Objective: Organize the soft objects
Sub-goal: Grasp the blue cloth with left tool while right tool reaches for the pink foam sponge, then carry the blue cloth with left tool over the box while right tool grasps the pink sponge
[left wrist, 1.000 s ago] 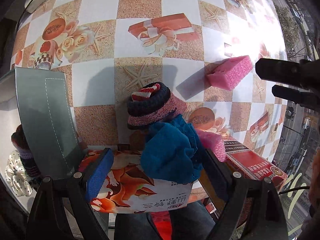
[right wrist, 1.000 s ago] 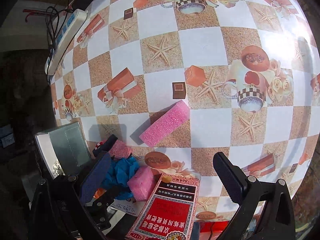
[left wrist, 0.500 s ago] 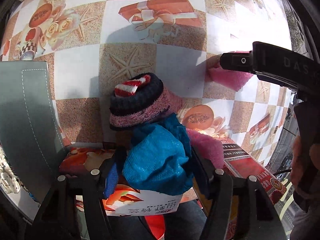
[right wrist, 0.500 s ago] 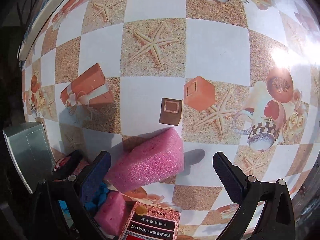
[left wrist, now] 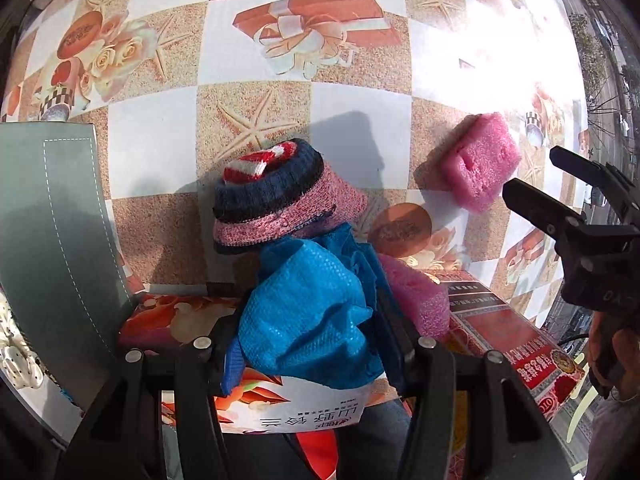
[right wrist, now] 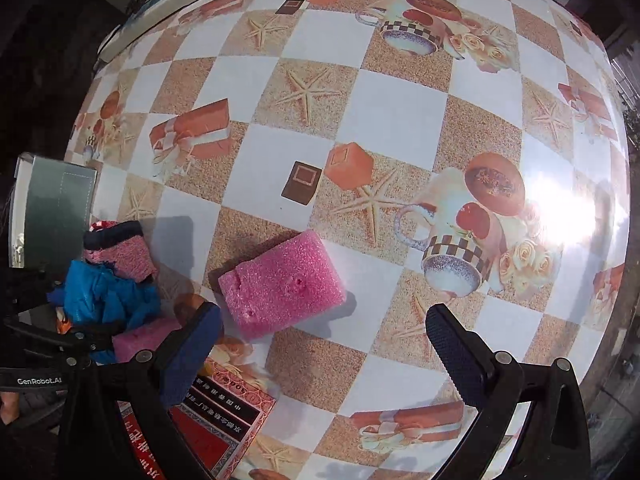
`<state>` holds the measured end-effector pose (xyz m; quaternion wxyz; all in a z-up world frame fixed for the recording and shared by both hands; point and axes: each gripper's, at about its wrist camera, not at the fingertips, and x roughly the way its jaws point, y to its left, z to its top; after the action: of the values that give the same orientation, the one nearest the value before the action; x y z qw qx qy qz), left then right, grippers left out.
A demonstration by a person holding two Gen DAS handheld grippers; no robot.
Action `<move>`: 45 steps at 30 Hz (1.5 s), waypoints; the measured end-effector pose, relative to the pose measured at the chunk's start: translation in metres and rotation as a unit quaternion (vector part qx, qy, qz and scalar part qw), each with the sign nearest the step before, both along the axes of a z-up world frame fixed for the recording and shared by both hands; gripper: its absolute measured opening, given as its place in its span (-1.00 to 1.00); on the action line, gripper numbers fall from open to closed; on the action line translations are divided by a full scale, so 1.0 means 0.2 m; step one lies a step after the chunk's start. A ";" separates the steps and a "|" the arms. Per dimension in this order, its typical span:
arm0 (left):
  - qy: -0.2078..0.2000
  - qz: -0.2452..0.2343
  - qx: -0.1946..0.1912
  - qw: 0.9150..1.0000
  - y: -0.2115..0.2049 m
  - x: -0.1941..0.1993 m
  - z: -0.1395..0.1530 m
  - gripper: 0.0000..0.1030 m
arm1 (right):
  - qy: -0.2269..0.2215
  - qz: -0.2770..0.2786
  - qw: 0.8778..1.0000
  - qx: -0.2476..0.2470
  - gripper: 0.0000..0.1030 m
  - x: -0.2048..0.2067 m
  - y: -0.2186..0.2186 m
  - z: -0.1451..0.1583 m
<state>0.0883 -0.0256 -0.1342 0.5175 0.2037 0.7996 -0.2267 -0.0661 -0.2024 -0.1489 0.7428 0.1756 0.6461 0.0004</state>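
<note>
Two tools were at work over the checkered, picture-printed worktop (right wrist: 392, 116). The left tool (left wrist: 312, 344) was closing its jaws on a crumpled blue woven-plastic bag (left wrist: 308, 312), whose folds filled the gap between the pads; the bag sat over the open orange printed carton (left wrist: 180, 316), beside a striped knitted hat (left wrist: 276, 200) and a small pink foam block (left wrist: 416, 296). The right tool (right wrist: 320, 344) hung with jaws wide apart and empty, just above a larger rectangular pink foam sponge (right wrist: 284, 288) lying flat on the worktop, near a red printed box (right wrist: 224, 416).
</note>
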 end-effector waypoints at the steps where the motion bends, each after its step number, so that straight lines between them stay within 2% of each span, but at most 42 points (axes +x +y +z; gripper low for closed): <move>1: -0.002 -0.001 0.002 1.000 0.00 -0.01 0.00 0.16 | 0.001 0.028 1.000 -0.008 1.00 0.03 0.05 -0.01; 3: -0.003 0.002 0.005 1.000 -0.01 -0.01 -0.01 0.16 | 0.015 0.080 0.995 -0.048 1.00 0.08 0.16 -0.07; 5: -0.003 0.003 0.007 1.000 -0.02 -0.02 -0.01 0.16 | 0.032 0.110 0.991 -0.064 1.00 0.11 0.22 -0.13; 9: -0.006 -0.001 0.008 1.000 -0.02 -0.03 -0.02 0.16 | 0.052 0.115 0.988 -0.090 1.00 0.11 0.25 -0.19; 13: -0.011 -0.003 0.011 1.000 -0.03 -0.06 -0.04 0.16 | 0.060 0.103 0.989 -0.086 1.00 0.14 0.25 -0.20; 15: -0.017 -0.004 0.004 1.000 -0.03 -0.07 -0.03 0.02 | 0.078 0.105 0.988 -0.081 1.00 0.21 0.25 -0.22; 16: -0.021 -0.008 0.002 1.000 -0.02 -0.07 -0.02 -0.13 | 0.080 0.101 0.989 -0.078 1.00 0.27 0.24 -0.22; 17: -0.028 -0.013 0.001 1.000 -0.03 -0.07 0.00 -0.18 | 0.077 0.095 0.990 -0.077 0.89 0.28 0.24 -0.21; 20: -0.061 -0.025 -0.017 0.998 -0.03 -0.08 0.06 -0.30 | 0.056 0.072 0.993 -0.080 0.46 0.31 0.17 -0.14; 26: -0.126 -0.056 -0.050 0.989 -0.03 -0.10 0.20 -0.34 | 0.009 -0.007 0.998 -0.068 0.46 0.25 0.02 0.06; 32: -0.181 -0.100 -0.085 0.975 -0.01 -0.17 0.39 -0.34 | -0.041 -0.092 0.994 -0.046 0.46 0.06 -0.09 0.34; 39: -0.209 -0.143 -0.119 0.960 0.09 -0.23 0.56 -0.34 | -0.077 -0.150 0.985 -0.043 0.46 -0.25 0.00 0.57; 45: -0.226 -0.184 -0.128 0.948 0.17 -0.31 0.64 -0.34 | -0.087 -0.166 0.981 -0.049 0.46 -0.38 0.16 0.71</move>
<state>0.0270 0.0075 -0.0066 0.6557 0.3251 0.5743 -0.3668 -0.1420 -0.1704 -0.0072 0.7938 0.2431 0.5397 -0.1393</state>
